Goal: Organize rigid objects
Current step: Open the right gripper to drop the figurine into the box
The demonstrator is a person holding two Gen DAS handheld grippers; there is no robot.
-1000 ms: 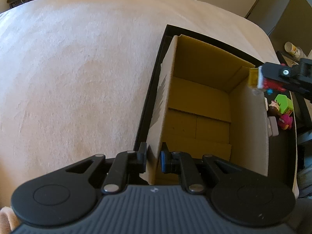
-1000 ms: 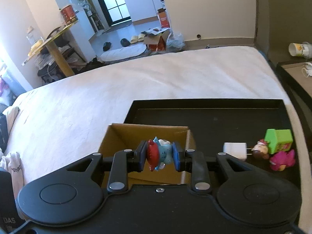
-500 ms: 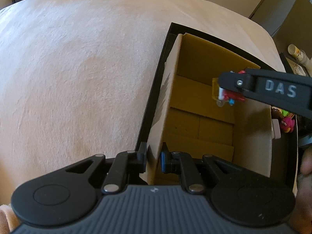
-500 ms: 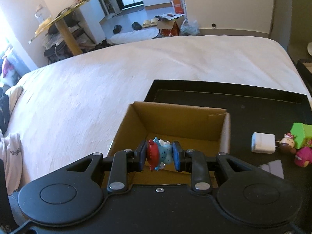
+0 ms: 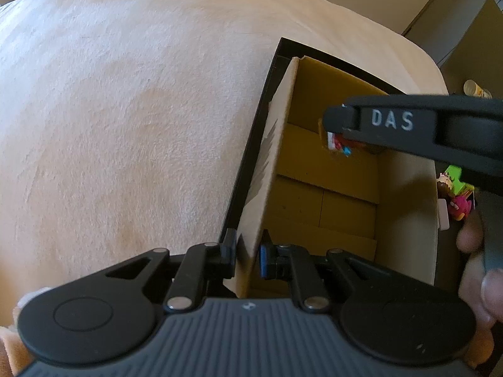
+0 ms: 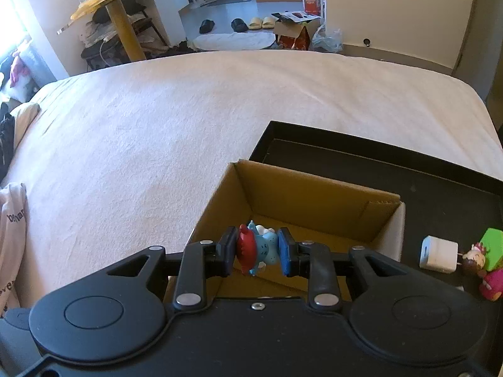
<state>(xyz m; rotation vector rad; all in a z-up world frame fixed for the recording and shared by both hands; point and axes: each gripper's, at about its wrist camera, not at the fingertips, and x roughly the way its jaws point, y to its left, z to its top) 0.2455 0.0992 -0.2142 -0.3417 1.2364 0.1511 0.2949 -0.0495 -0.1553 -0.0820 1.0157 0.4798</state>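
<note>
Figurine [image 6: 257, 248] sideways in right tool [image 6: 257, 249], long axis across pads, red end left.

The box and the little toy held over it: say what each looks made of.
Box: corrugated cardboard, matte brown inside, paler outside; a torn wall edge and folded bottom flaps show it. Toy, clamped in the right gripper: probably moulded plastic or vinyl, painted red and blue with a slight sheen; too small to be sure.

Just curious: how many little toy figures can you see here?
3. A blue and red figurine is clamped in the right gripper above the cardboard box. A brown-haired doll and a pink figure lie on the black tray. More may be hidden.
</note>
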